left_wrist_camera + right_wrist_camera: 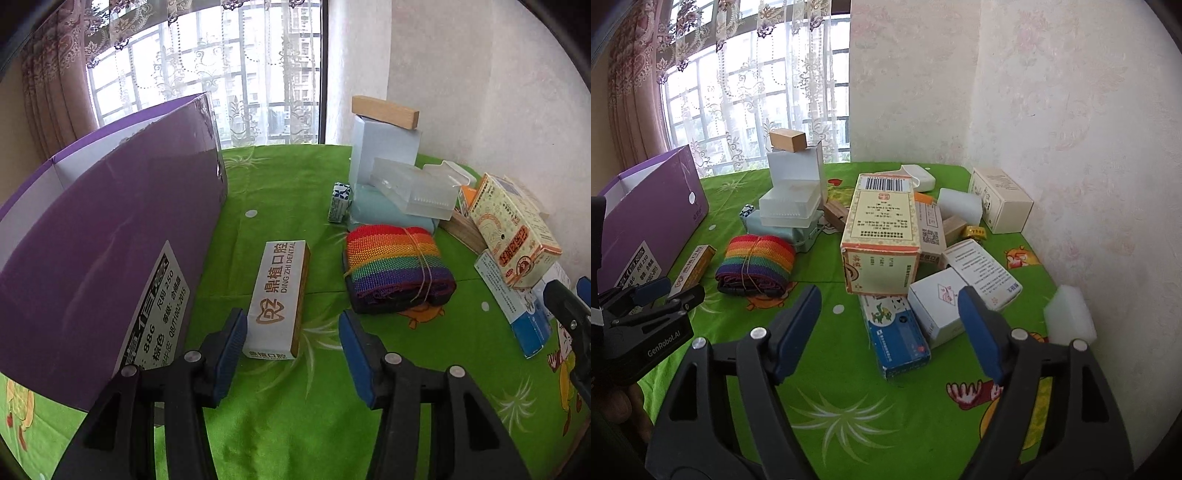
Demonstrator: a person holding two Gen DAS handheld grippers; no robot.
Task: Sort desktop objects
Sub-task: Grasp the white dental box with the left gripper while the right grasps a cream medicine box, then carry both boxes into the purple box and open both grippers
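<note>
Clutter is seen heaped on a green cartoon-print tablecloth (pixel 886 424), with a tall purple cardboard shoebox (pixel 110 229) standing open-topped at its window side, judged to be the bin for sorted items. Just beside the shoebox, a long white-and-gold dental carton (pixel 279 299) is lined up between the parted pads of the left gripper (pixel 291 343); the jaws are released and nothing is pressed, though the approach suggests this carton is the next pick. Beyond the carton, away from the shoebox, a rolled rainbow woven strap tied with twine (pixel 397 266) is left lying flat. Farther from the shoebox, the right gripper (pixel 890 332) is held wide and empty above a blue-and-white medicine carton (pixel 897 336), on which a cream upright medicine box (pixel 881 236) is propped.
</note>
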